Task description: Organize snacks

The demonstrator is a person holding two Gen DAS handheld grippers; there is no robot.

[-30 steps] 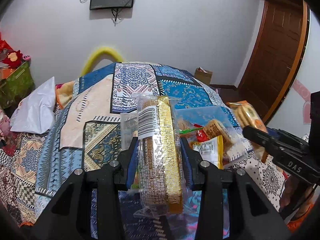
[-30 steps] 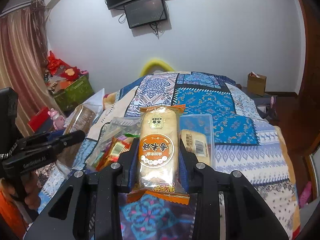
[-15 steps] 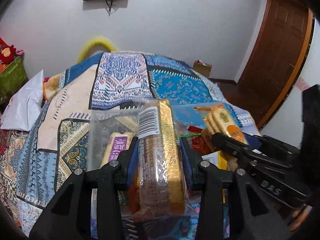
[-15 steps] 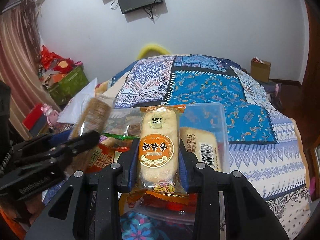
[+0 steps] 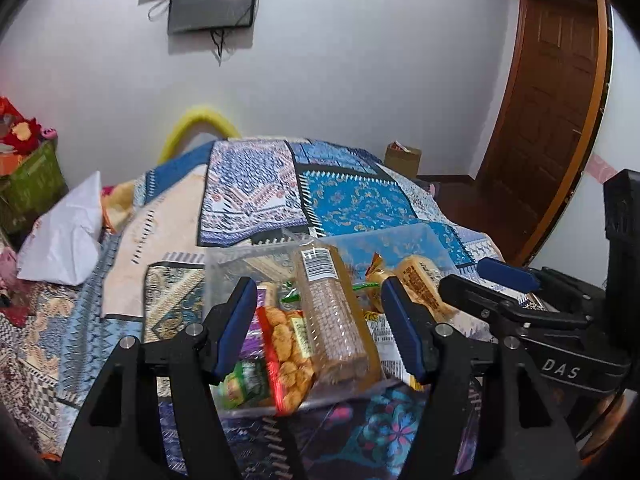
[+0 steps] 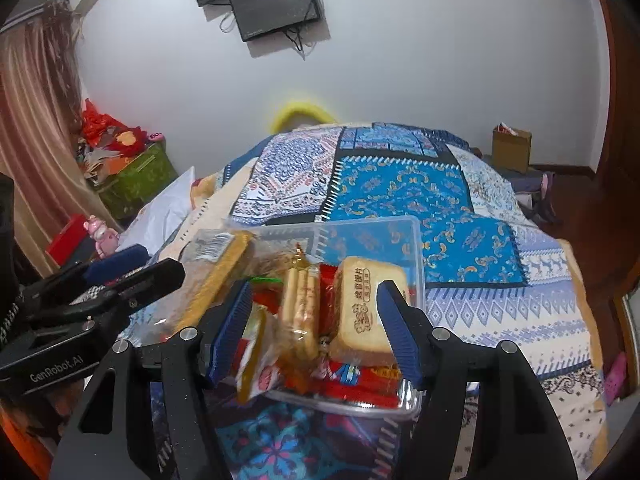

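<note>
Left gripper (image 5: 320, 328) jaws are standing spread, gripping nothing; the gold-edged wafer pack (image 5: 334, 320) is lying between them in the clear tub (image 5: 240, 260) on the bed. Right gripper (image 6: 314, 330) jaws are likewise gaping; the orange-labelled cake pack (image 6: 300, 312) is resting between them in the tub.

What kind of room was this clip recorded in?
Most likely a bedroom at home: a bed under a patchwork quilt, a pillow beside it, a wall-mounted TV and a wooden door.
</note>
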